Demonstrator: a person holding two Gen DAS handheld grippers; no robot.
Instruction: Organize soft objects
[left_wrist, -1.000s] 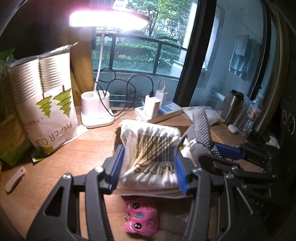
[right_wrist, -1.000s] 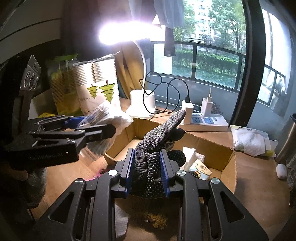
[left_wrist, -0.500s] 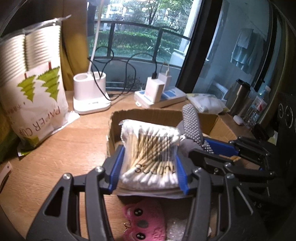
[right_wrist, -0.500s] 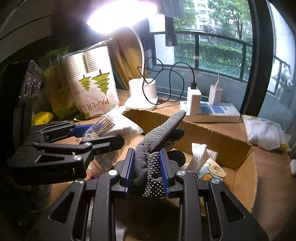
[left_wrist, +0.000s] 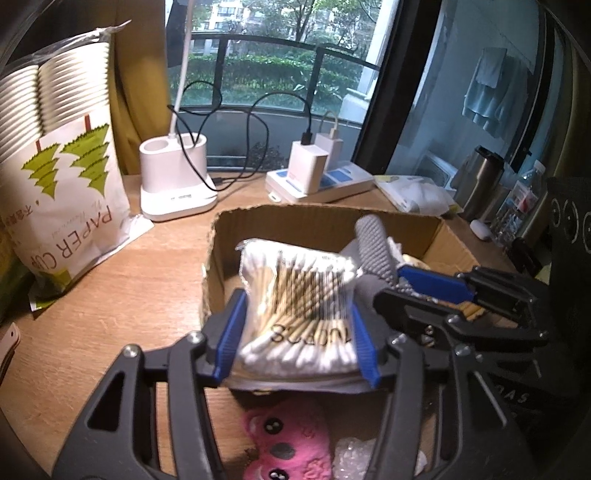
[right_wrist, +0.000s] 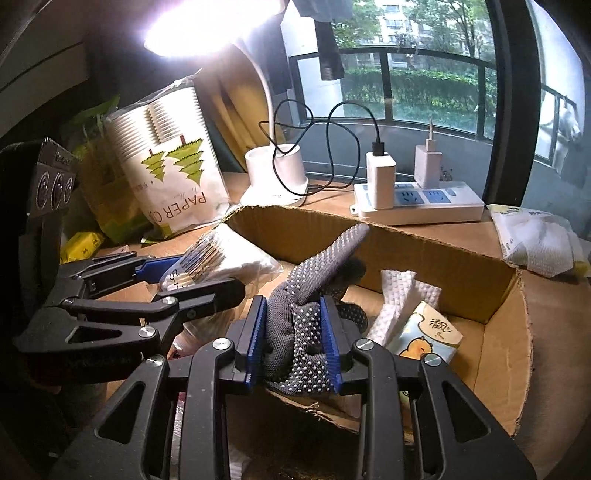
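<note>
Left wrist view, left to right:

- Upper left of frame: bag of paper cups (left_wrist: 62, 177), upright on the wooden desk (left_wrist: 122, 295).
- Centre top: white lamp base (left_wrist: 175, 181) with black cable; right of it, power strip (left_wrist: 321, 181) with two white chargers plugged in.
- Centre: open cardboard box (left_wrist: 314, 221). Over its near left corner: left gripper (left_wrist: 295, 343), blue pads against both sides of a clear pack of cotton swabs (left_wrist: 299, 306). Pack grasped, though jaws have just been opening slightly.
- Bottom centre: pink plush toy (left_wrist: 291, 443), below the pack, partly hidden by the gripper frame.
- Right of centre: right gripper, seen side-on, grey dotted glove (left_wrist: 373, 247) standing up from it over the box.
- Upper right: packet of tissues, steel tumbler (left_wrist: 480, 181), plastic bottle.

Right wrist view, left to right:

- Left of frame: left gripper (right_wrist: 192, 273) side-on, swab pack (right_wrist: 221, 258) between its fingers at the box's left edge.
- Upper left: paper cups bag (right_wrist: 173, 166); lamp base (right_wrist: 275, 173) beside it under the lit lamp head.
- Bottom centre: right gripper (right_wrist: 293, 339), blue pads either side of the bunched glove (right_wrist: 306, 295), one finger pointing up and right. Jaws have just been opening; glove still between the pads and in contact with them, above the box's near wall.
- Right of centre, inside box (right_wrist: 424, 254): white paper towel (right_wrist: 399, 295) and small tissue pack with duck print (right_wrist: 424, 332).
- Upper right: power strip (right_wrist: 421, 203); far right, tissue packet (right_wrist: 535, 240).
</note>
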